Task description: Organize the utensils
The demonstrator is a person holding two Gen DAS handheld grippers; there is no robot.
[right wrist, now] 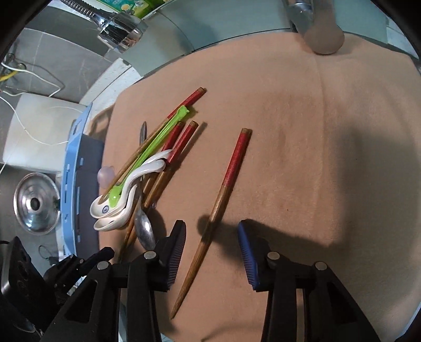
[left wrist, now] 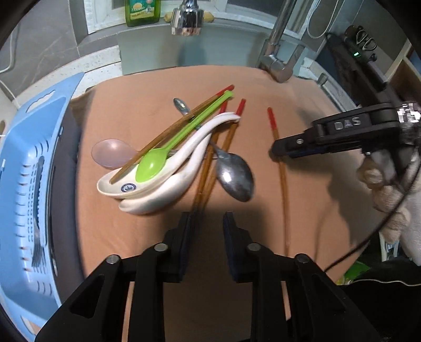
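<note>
A pile of utensils lies on the peach cloth: two white ceramic spoons, a green plastic spoon, a steel spoon, a pink spoon and several red-tipped wooden chopsticks. One chopstick lies apart to the right. My left gripper is open just before the pile, its fingers astride two chopsticks. My right gripper is open with its fingers either side of the lone chopstick; it also shows in the left wrist view.
A blue plastic basket holding a fork stands left of the cloth. A faucet head and tap base rise at the back. A steel pot lid lies beyond the basket.
</note>
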